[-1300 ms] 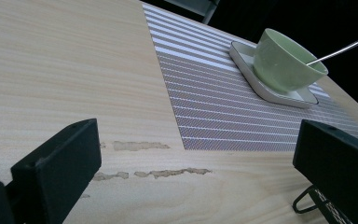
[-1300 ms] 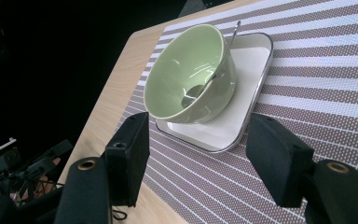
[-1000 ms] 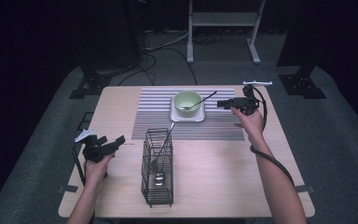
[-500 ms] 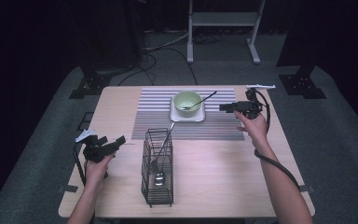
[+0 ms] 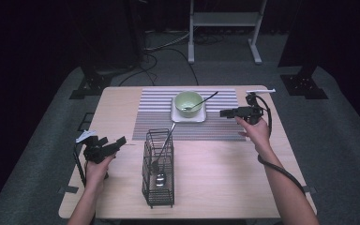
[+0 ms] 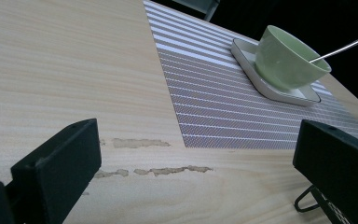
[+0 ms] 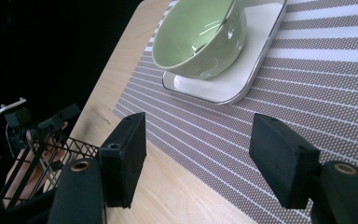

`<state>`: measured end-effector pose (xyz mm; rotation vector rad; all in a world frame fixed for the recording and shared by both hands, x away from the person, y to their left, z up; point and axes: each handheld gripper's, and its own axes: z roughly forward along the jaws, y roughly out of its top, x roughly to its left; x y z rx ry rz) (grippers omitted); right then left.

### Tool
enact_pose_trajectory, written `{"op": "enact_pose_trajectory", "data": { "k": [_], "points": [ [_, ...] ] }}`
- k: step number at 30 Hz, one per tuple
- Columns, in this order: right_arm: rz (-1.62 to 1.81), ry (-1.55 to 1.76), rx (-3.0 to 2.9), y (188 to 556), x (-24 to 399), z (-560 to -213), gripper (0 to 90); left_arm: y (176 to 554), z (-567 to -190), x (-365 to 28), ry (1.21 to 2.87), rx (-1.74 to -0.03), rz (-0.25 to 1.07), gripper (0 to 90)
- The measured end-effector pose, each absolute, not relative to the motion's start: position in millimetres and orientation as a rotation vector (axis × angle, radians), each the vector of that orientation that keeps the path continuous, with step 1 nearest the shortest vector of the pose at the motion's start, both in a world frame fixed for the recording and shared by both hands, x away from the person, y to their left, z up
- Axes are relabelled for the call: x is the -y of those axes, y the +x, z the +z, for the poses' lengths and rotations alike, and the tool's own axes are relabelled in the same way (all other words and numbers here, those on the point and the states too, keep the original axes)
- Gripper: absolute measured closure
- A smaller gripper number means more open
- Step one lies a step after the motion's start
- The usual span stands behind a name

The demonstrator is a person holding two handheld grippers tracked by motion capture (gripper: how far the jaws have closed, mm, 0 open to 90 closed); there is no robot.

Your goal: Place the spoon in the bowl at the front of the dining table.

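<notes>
A light wooden desk [image 5: 215,187] is seen from above, with a grey striped placemat [image 5: 159,112] laid across its far half. On the placemat a white square plate [image 5: 187,117] is set, and a pale green bowl [image 5: 188,101] stands on that plate; a metal spoon [image 5: 205,99] is rested in the bowl, with its handle leaning out over the rim toward the right. The right claw [image 5: 225,113] is held just to the right of the plate, above the placemat, pointing level toward the bowl; its jaws are seen wide apart in the right gripper view, with nothing between them, and neither the bowl nor the spoon is touched. In that view the bowl [image 7: 200,35] and the plate [image 7: 242,70] lie ahead of the jaws, beyond a stretch of bare placemat. Nearer the person, a black wire caddy [image 5: 159,180] is stood upright on the bare wood, and a second spoon [image 5: 161,157] is propped inside it, with its handle slanting up out of the top. The left claw [image 5: 115,143] is held at the left of the desk, just beside the caddy and apart from it; its jaws are spread wide and nothing is gripped. In the left gripper view the bowl [image 6: 286,58] is seen far off across the placemat.
</notes>
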<state>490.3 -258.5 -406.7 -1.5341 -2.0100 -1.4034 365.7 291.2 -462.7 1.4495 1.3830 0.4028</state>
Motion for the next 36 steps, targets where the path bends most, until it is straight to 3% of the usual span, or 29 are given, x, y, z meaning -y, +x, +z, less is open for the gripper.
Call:
{"op": "enact_pose_trajectory", "data": {
  "k": [36],
  "points": [
    [-1.349,-1.396,2.097,452,243,-416,34.2,365,-462,-290,1.453,-1.377,0.405,0.0]
  ]
}}
